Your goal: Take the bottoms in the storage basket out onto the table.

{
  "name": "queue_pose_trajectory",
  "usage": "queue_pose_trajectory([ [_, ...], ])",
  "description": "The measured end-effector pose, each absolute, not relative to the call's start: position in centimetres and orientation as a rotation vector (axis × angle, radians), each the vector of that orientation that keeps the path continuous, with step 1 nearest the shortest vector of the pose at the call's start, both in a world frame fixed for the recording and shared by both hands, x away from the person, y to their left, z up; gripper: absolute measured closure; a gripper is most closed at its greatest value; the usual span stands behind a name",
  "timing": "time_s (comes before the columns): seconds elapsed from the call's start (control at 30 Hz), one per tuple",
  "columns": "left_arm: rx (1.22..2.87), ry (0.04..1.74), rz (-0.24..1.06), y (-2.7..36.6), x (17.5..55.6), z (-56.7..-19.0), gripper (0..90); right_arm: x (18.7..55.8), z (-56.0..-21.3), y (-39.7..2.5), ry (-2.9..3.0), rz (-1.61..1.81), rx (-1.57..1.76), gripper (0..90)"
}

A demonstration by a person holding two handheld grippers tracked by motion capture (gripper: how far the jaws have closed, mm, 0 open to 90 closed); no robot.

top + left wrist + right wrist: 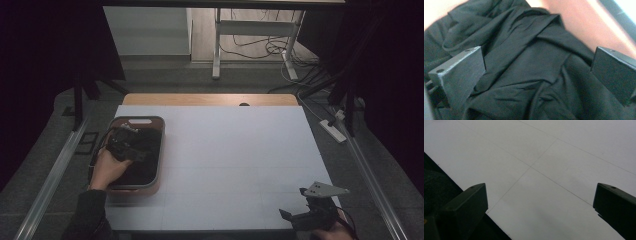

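The black cloth lies crumpled inside the grey-rimmed basket at the surface's left edge. My left gripper reaches into the basket, spread wide just over the cloth, gripping nothing. My right gripper hovers wide open and empty over the surface's near right corner.

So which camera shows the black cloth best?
The left gripper view: the black cloth lies crumpled right between the open left claw, folds plain. In the high view it is a dark heap inside the basket. The right gripper view looks at the white table instead.
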State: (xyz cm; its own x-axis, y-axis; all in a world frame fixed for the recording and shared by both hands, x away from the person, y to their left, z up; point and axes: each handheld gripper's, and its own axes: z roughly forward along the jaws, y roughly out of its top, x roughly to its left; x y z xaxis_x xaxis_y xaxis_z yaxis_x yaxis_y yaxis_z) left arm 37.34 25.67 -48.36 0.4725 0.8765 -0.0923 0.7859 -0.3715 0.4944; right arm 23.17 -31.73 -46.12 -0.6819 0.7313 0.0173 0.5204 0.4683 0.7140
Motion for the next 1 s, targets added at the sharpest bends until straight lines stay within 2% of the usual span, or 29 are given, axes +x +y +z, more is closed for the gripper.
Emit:
queue_pose_trajectory([
  [0.47, 2.365, 1.531, 0.184, 26.0, 39.0, -51.6, 0.0, 23.1, -46.1, -31.8, 2.427, 1.039, 1.068, 0.1],
  [0.5, 2.365, 1.531, 0.184, 26.0, 39.0, -51.6, 0.0, 23.1, -46.1, -31.8, 2.427, 1.039, 1.068, 0.1],
  [0.53, 2.343, 1.554, 0.126, 25.9, 39.1, -52.0, 0.0, 23.1, -46.1, -31.8, 2.427, 1.039, 1.07, 0.0],
  [0.8, 2.316, 1.577, 0.146, 25.2, 39.2, -52.2, 0.4, 23.1, -46.1, -31.8, 2.426, 1.045, 1.068, 0.0],
  [0.87, 2.326, 1.555, 0.138, 25.0, 39.0, -51.9, 6.6, 23.1, -46.1, -31.8, 2.427, 1.044, 1.067, 0.0],
  [0.93, 2.325, 1.549, 0.13, 24.8, 38.9, -51.7, 19.4, 23.1, -46.1, -31.8, 2.427, 1.044, 1.067, 0.1],
  [0.97, 2.327, 1.547, 0.122, 24.6, 38.8, -51.5, 19.4, 23.1, -46.1, -31.8, 2.426, 1.045, 1.068, 0.0],
  [1.0, 2.333, 1.541, 0.104, 24.3, 38.7, -51.2, 31.3, 23.1, -46.1, -31.8, 2.426, 1.047, 1.068, 0.0],
])
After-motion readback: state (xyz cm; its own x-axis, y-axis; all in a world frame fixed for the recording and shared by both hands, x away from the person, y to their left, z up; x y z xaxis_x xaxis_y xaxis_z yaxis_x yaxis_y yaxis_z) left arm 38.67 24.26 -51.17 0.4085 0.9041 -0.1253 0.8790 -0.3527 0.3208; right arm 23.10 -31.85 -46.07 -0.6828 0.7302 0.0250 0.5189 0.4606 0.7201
